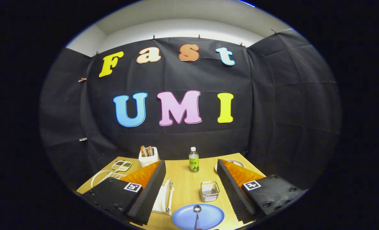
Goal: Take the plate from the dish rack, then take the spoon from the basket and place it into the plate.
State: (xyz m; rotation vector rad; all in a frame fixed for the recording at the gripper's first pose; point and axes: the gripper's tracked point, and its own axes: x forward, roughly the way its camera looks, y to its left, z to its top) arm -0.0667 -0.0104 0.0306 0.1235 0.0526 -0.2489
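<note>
I am holding the gripper [191, 188] released, fingers spread wide, above the plate [198, 217]. The spoon [197, 214] is lying in the plate, just before the basket [209, 191]. Risk: dropping low could nudge the plate and dislodge the spoon.

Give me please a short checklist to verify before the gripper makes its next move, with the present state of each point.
1. Plate out of the dish rack, flat on the table: ok.
2. Spoon lying in the plate: ok.
3. Basket emptied of the spoon: ok.
4. Gripper open, fingers wide apart, holding nothing: ok.
5. Bottle upright, beyond the fingers: ok.
6. Spoon handle fully inside the plate rim: cannot tell.
</note>
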